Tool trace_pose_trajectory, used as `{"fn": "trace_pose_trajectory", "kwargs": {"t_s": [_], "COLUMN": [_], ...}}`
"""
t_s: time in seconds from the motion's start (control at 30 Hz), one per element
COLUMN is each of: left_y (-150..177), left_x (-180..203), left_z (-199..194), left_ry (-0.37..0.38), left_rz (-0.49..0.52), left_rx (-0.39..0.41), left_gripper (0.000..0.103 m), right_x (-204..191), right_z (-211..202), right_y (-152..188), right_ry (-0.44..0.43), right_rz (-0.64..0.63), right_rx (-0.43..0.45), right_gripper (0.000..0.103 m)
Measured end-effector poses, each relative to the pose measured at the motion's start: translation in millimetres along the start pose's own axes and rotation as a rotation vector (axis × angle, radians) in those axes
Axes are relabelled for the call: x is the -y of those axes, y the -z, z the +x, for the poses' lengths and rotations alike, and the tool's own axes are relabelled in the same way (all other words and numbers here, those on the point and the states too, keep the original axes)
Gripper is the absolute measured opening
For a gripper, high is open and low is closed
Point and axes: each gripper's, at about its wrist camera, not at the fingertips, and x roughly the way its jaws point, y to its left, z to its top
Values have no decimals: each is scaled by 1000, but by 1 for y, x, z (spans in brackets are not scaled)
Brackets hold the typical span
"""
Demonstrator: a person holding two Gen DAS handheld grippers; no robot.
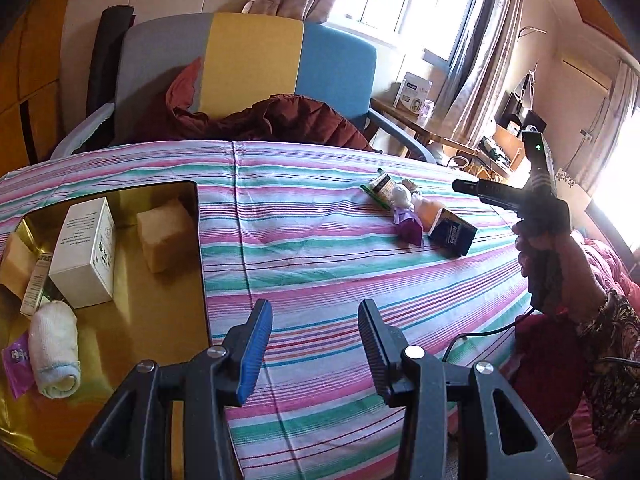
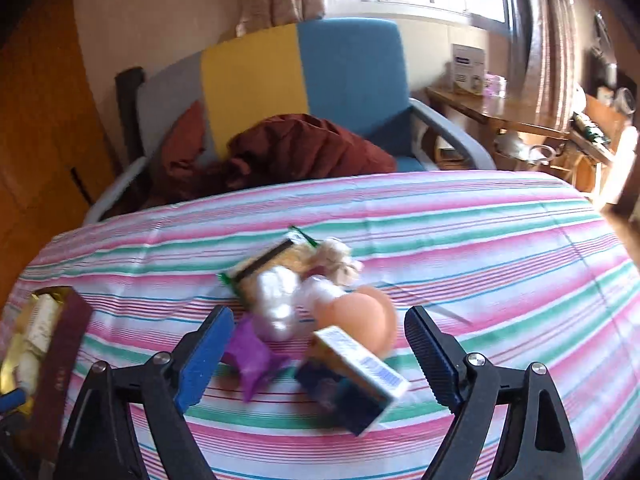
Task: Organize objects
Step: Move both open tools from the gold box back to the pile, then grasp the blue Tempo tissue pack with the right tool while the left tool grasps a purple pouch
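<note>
A gold-lined box [image 1: 120, 332] lies at the left on the striped cloth. It holds a white carton [image 1: 84, 252], tan blocks [image 1: 166, 234], a rolled white sock [image 1: 56, 350] and a purple packet [image 1: 16, 364]. A small pile sits further right: a dark blue tissue pack [image 1: 452, 236], a purple-and-white sachet [image 1: 406, 216], a peach round thing [image 2: 356, 322] and a green-edged packet [image 1: 380, 190]. My left gripper [image 1: 316, 344] is open and empty over the cloth beside the box. My right gripper [image 2: 320, 348] is open, just above the pile, with the tissue pack [image 2: 352, 380] between its fingers.
A grey, yellow and blue armchair [image 1: 256, 64] with a dark red jacket [image 1: 280, 120] stands behind the table. A wooden side table [image 1: 420, 120] with boxes is at the right by the window. The box's dark red rim [image 2: 60, 360] shows at the left of the right wrist view.
</note>
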Motion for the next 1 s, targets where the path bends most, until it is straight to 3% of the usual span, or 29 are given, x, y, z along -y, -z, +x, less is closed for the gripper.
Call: {"fn": "trace_pose_trajectory", "kwargs": {"t_s": [0.23,0.37,0.7,0.87,1.0], "left_y": [-5,-6,-17,-23,-26], "left_x": [14,21,36,43,47], "left_z": [7,12,37,48,50], "left_ry": [28,39,50,54,52], "left_rz": [24,39,41,42,44], "left_rx": [-9,-20,-64,-74,-70], "left_gripper": [45,45,45,45,45], "right_x": [15,14,14,11,-3], "right_z": [38,49,43,43,36], "right_y": [16,24,26,27,21], "right_ry": [24,-9,-110,-111,36], "right_rz": [56,54,86,68,-58], "right_rx": [-227,-286,-286,-294,-233], "right_gripper": [87,59,44,51,81]}}
